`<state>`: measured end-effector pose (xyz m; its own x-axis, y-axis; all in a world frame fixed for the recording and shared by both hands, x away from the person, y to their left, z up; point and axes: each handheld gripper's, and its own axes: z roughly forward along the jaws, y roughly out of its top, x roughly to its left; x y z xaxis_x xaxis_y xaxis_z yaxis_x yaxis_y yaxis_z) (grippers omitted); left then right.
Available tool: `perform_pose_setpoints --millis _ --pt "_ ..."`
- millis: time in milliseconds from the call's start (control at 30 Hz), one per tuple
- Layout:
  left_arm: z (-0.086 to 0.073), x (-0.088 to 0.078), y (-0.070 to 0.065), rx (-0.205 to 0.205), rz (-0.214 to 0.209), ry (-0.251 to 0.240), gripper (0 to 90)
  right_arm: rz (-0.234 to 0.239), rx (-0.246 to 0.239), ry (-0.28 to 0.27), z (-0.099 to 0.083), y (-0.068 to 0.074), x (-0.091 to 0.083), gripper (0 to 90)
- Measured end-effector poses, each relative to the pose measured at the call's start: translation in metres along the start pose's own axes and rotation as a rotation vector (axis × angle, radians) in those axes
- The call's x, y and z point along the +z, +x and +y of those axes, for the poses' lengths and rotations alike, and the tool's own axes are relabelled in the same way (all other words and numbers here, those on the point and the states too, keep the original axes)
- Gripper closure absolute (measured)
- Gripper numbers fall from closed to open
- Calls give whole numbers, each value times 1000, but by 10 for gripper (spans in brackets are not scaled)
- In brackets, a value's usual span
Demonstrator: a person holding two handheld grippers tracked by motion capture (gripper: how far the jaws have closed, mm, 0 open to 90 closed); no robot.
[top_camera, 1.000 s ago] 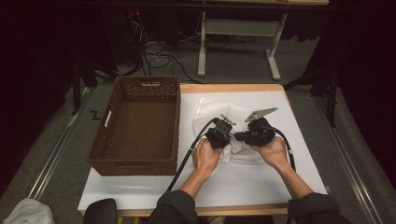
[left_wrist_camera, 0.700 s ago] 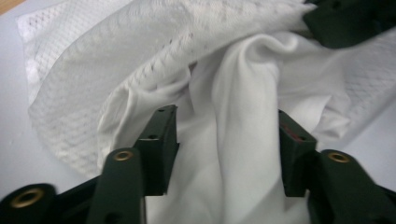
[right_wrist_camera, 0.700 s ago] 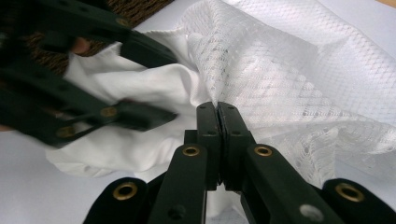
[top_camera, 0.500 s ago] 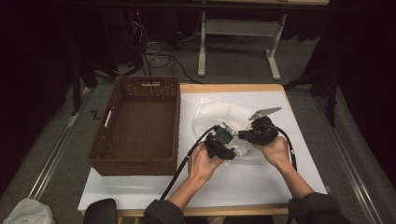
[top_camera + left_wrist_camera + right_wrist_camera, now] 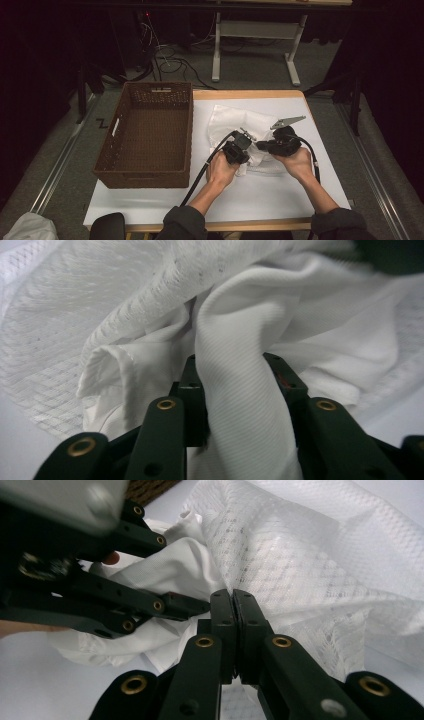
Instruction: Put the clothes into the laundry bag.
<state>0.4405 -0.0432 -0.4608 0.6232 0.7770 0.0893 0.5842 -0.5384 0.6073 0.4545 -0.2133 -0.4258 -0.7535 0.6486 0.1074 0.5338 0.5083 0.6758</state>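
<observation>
A white mesh bag (image 5: 231, 119) lies on the table with a white ribbed cloth (image 5: 240, 430) bunched at its near edge. My left gripper (image 5: 245, 145) sits at that bunch. Its jaws (image 5: 232, 370) have just been closing, and a thick fold of the cloth fills the gap between them. My right gripper (image 5: 262, 146) points left at the same spot, tip to tip with the left one. Its jaws (image 5: 232, 605) are pressed together against the mesh bag (image 5: 300, 565). Whether a layer of mesh is pinched between them I cannot tell. The left gripper's fingers (image 5: 182, 605) reach in beside them.
A brown wicker basket (image 5: 112, 150) stands on the left part of the table, with nothing in it. A white cover (image 5: 250, 200) lies over the tabletop. Beyond the far edge are a desk frame (image 5: 250, 30) and cables on the floor.
The left gripper has shifted slightly at the cloth bunch, first toward the person, then back. The right gripper, the bag and the basket have stayed in place.
</observation>
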Motion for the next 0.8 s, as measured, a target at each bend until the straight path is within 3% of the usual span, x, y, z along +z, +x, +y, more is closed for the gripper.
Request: perform_pose_setpoints --millis 100,267,367,533,600,633,667,700,800 --pt "0 -12 5 -43 -49 -40 676 -1 -4 -2 1 1 2 897" --pt "-3 -19 11 -91 -67 -89 683 14 0 -7 3 2 5 898" --pt "-1 -12 16 -138 -54 -100 694 26 -4 -6 4 5 5 898" --pt "4 8 21 -190 -7 -58 698 34 -22 7 5 9 7 899" --pt "6 13 20 -192 7 -45 694 29 -22 18 5 9 10 899" --pt "7 11 16 -166 25 -41 679 27 -17 25 4 7 12 899" --pt "7 11 16 -166 25 -41 660 27 -17 25 4 7 12 899" --pt "6 7 14 -123 29 -32 633 23 -4 22 4 6 11 898" --pt "3 0 13 -98 21 -35 530 11 -7 15 4 4 9 898"
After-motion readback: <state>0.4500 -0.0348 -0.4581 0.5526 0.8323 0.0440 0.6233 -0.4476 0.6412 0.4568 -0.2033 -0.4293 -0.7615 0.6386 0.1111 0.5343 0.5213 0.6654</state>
